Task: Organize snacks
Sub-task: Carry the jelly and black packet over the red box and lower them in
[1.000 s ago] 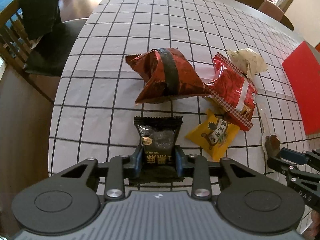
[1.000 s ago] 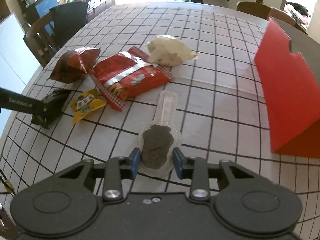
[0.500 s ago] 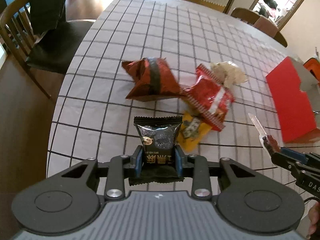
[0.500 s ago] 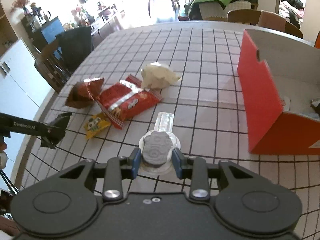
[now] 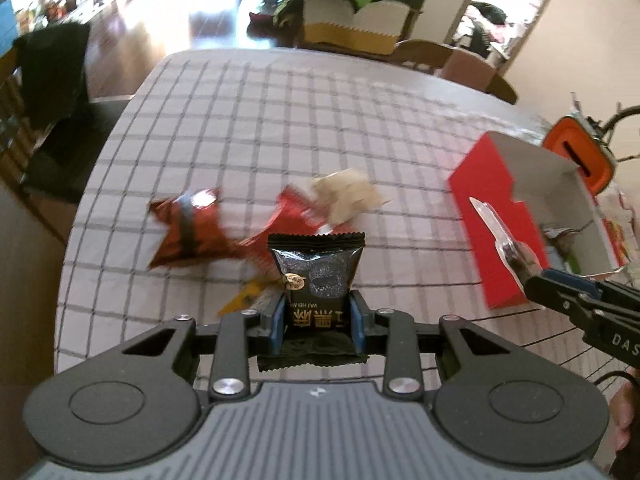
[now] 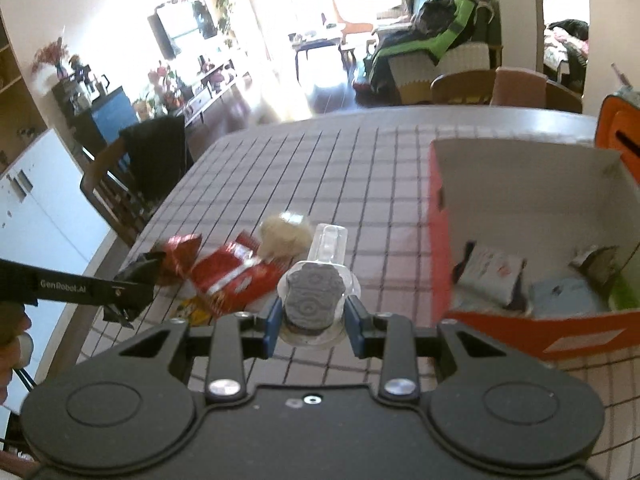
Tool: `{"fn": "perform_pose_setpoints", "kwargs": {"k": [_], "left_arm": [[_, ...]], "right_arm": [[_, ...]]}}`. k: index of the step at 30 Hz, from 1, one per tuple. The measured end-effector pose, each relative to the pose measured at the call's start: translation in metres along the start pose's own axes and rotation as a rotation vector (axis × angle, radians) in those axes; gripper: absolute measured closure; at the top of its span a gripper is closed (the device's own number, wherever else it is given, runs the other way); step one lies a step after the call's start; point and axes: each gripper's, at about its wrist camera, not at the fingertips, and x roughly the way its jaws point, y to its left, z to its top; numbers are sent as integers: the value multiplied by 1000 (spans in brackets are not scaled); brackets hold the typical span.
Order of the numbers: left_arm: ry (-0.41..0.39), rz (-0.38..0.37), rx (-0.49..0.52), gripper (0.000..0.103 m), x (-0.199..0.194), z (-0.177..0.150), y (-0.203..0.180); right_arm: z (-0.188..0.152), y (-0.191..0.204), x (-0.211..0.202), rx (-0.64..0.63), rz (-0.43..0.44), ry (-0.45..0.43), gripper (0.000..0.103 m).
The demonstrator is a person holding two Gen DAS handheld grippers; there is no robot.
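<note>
Left gripper (image 5: 317, 322) pinches the small black foil snack packet (image 5: 317, 270) low, light and crinkly; right gripper (image 6: 313, 326) clamps a clear, seemingly stiff plastic-wrapped grey biscuit (image 6: 314, 294) near the red cardboard box (image 6: 440, 240).

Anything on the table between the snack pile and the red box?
No: in the right wrist view, only bare checked tablecloth lies between the red chip bag and the red box.

A grid-patterned cloth (image 5: 280, 120) covered the worktop. A wooden chair draped in black (image 6: 148, 160) stood at its left edge, and another wooden chair (image 6: 460, 88) at the far edge. An orange case (image 5: 580, 152) sat near the far right corner.
</note>
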Motion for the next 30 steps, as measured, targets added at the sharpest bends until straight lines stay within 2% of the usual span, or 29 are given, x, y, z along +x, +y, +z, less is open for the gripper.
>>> {"fn": "perform_pose_setpoints", "kwargs": {"k": [6,16,25,30], "left_arm": [[-42,-28,69,72,-1,17,-53],[-76,-79,195,72,15,42,-149],[-27,-105,287,72,53,50,-223],[6,-80,323,72,80,50,-253]], "right_arm": [[15,-32,-18,11,-24,-63,70],[28,-88,-34,30,-81,-114,70],[25,-148,-38,58,-157,-103,70],[20,-179,-31,95,-184,-69,70]]}}
